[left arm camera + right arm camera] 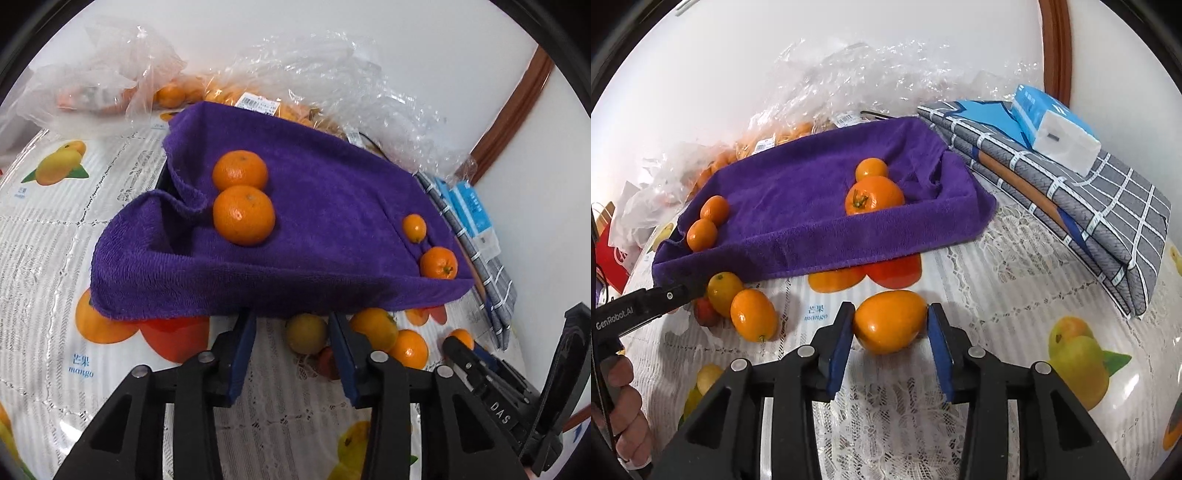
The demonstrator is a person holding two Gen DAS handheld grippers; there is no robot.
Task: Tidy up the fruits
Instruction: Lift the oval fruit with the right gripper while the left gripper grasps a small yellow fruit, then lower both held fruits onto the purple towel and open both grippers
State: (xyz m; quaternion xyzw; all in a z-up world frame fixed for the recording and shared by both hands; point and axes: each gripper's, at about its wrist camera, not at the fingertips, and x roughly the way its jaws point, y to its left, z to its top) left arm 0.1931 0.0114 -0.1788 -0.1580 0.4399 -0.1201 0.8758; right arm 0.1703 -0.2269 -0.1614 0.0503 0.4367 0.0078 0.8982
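Note:
A purple towel lines a tray (332,221) (798,206). It holds two oranges (242,195) at one end and a small orange with a kumquat (432,247) at the other. Loose fruit lies on the table in front of it. My left gripper (291,325) is open, with a yellowish kumquat (306,332) at its fingertips, nearer the right pad and not pressed. In the right wrist view that gripper (687,291) reaches in from the left. My right gripper (890,317) is open around an oval orange fruit (890,321). The fruit rests on the table, with both pads very close to it.
Clear plastic bags of oranges (258,99) lie behind the tray against the wall. A folded grey checked cloth (1071,206) with a blue tissue pack (1052,125) on it sits to the right. Two more loose fruits (410,349) lie near the left gripper. The tablecloth (997,295) has printed fruit.

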